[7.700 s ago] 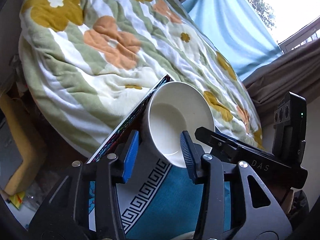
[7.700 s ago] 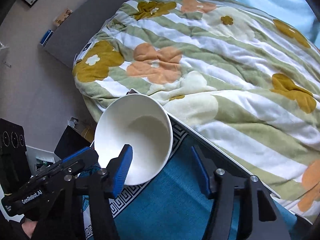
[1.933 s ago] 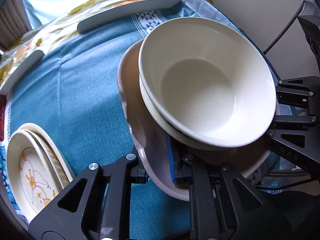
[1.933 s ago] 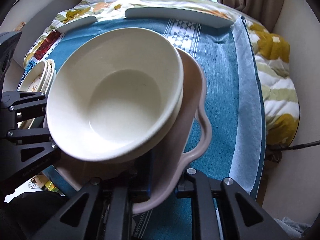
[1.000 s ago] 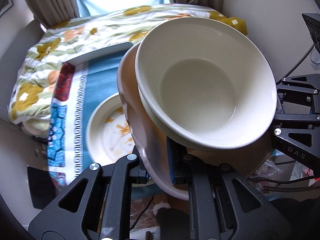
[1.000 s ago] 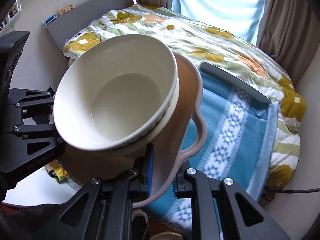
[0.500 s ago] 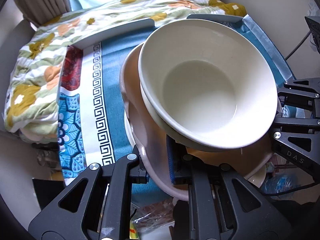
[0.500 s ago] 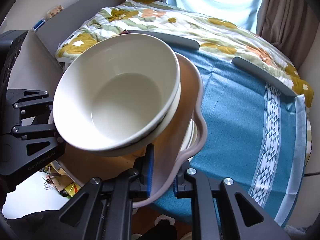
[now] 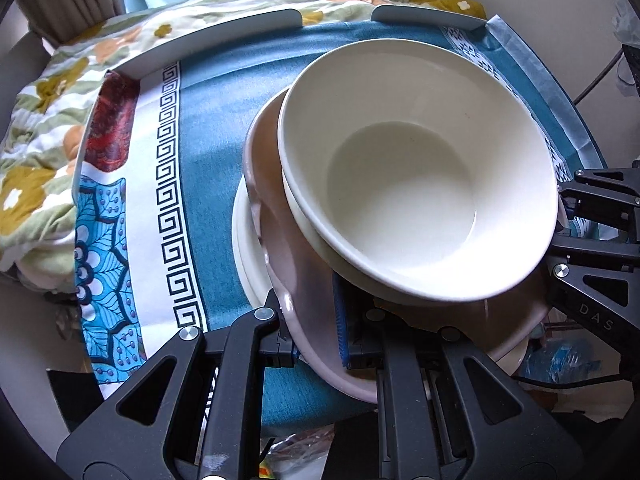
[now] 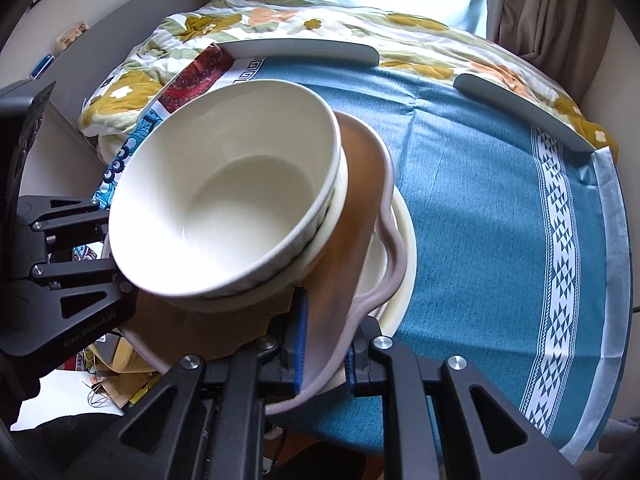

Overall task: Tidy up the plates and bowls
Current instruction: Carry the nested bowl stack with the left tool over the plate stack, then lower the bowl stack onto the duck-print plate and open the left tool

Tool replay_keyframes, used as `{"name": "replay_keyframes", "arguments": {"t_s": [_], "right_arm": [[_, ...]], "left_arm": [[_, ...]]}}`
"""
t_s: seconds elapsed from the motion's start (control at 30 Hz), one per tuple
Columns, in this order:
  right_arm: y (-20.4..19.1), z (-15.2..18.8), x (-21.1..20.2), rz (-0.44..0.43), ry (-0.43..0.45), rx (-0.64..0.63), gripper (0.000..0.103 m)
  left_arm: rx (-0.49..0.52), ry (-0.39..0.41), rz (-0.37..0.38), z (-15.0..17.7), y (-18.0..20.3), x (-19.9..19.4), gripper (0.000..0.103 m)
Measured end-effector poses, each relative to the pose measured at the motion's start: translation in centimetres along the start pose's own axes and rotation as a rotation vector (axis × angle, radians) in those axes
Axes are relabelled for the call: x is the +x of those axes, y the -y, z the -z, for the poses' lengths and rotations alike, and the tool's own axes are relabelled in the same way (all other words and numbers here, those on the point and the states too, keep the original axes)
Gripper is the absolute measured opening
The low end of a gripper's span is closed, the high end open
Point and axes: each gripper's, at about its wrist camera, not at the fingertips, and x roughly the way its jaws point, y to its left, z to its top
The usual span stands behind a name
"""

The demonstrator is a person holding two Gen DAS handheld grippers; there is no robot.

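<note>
Left claw: the left gripper (image 9: 316,340), at the bottom centre of the left view, was clamped narrow on the near rim of a glossy pinkish-brown ceramic plate with a wavy edge (image 9: 288,264).
Right claw: the right gripper (image 10: 324,344), at the bottom centre of the right view, pinched the same plate (image 10: 360,184) on its opposite rim.
Load: two nested cream glazed ceramic bowls (image 9: 408,176) sat on the plate, filling the middle of both views (image 10: 224,200).
Location: the loaded plate was over a cream plate stack (image 9: 244,248) on a teal patterned tablecloth (image 9: 216,128); contact could not be told.
Handling: the load looked heavy, rigid and breakable; the glaze seemed slippery, so the bowls might slide if tilted.
Grip advice: opposite rims, held level, seemed the safest hold.
Surroundings: a soft floral quilt (image 10: 280,24) lay at the upper frame.
</note>
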Motion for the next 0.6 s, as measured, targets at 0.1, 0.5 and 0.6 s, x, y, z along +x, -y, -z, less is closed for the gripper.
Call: {"name": "replay_keyframes", "arguments": {"t_s": [0.1, 0.5, 0.6], "right_arm": [[0.2, 0.3, 0.0, -0.011, 0.015, 0.036, 0.014], [0.2, 0.1, 0.3, 0.009, -0.002, 0.069, 0.014], [0.3, 0.0, -0.1, 0.017, -0.001, 0.083, 0.014]], "left_arm": [[-0.004, 0.017, -0.015, 0.0, -0.1, 0.0, 0.011], [0.009, -0.058, -0.050, -1.1, -0.1, 0.1, 0.014], [-0.006, -0.077, -0.032, -1.3, -0.5, -0.4, 0.014]]}}
